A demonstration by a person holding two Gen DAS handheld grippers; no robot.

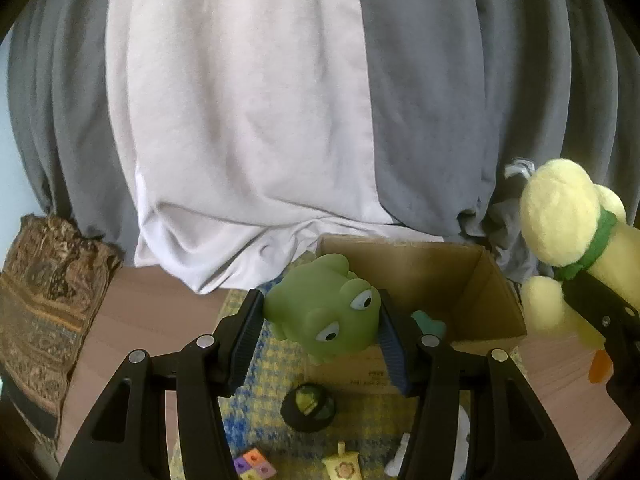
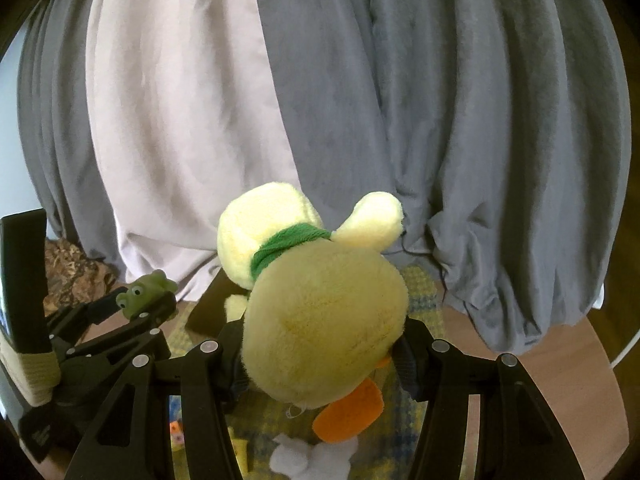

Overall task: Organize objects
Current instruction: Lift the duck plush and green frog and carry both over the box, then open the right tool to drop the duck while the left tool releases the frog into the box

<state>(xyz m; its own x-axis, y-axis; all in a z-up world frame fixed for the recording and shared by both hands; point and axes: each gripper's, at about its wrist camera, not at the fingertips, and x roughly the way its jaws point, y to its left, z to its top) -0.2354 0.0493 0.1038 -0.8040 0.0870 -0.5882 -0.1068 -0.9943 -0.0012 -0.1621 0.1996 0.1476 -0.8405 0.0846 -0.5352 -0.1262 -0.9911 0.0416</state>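
Between our left fingers [image 1: 320, 336] sits a green rubber frog [image 1: 324, 312], pressed on both sides by the ribbed blue pads [image 1: 246, 340], its eyes turned toward the right pad. We hold it clear of the surface. Just past the fingertips and a little right of them stands an open cardboard box [image 1: 460, 276], and a small teal thing [image 1: 430, 322] shows inside it beside the right finger. Under the fingers lies a yellow and blue woven mat [image 1: 276, 364], carrying a black round container [image 1: 307, 407] directly below the frog, some coloured cubes [image 1: 252, 466] near the lower edge and a pale yellow toy with a flower on it [image 1: 342, 467]. Left of the fingers we see bare wooden tabletop [image 1: 140, 312] and a patterned brown cushion [image 1: 44, 300] at its edge.

Our right fingers [image 2: 324, 356] are closed on a yellow plush duck [image 2: 320, 320], gripping its round body; the green scarf and head point away from us, the orange foot hangs below the fingers. Something white and fluffy [image 2: 304, 460] lies underneath, on the mat. Far left of these fingers the other gripper shows with the frog in it.

Beyond both pairs of fingers hang grey and white curtains [image 1: 248, 112].
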